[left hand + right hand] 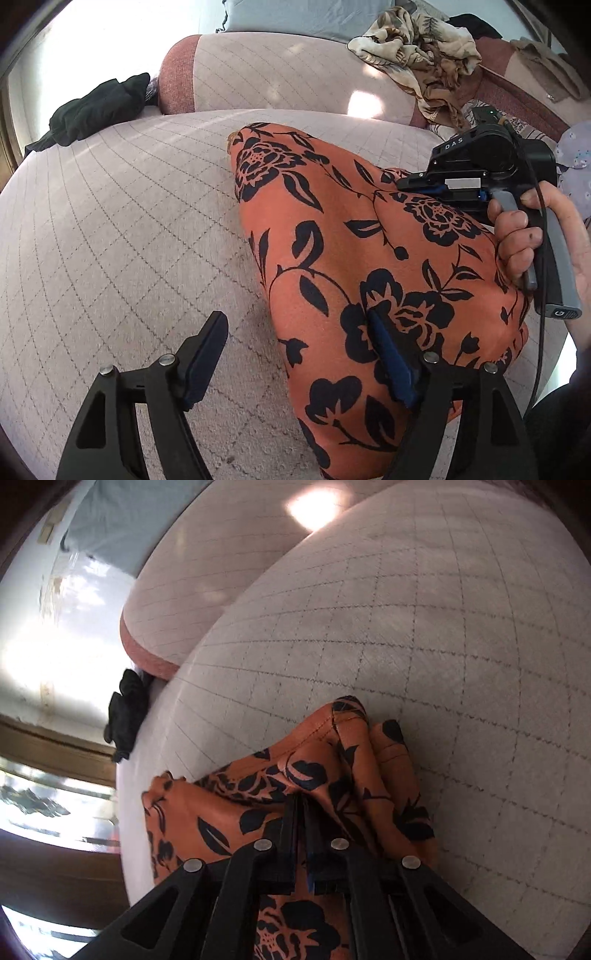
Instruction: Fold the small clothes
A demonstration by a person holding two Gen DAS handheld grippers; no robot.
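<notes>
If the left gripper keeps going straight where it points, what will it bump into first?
Probably the quilted cushion. The left gripper is open and points down at it, right beside the orange flowered cloth's edge, so it might brush that too.

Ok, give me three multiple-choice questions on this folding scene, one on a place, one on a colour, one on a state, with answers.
1. Where does the black garment lie?
A. at the cushion's far left edge
B. on the floral cloth
C. in the left gripper

2. The floral cloth's ground colour?
A. blue
B. orange
C. white

3. The right gripper is:
A. wide open
B. out of view
C. shut on the floral cloth

Answers: 1 A, it sits by the armrest; 2 B, orange under black flowers; 3 C, its jaws pinch the fabric.
</notes>
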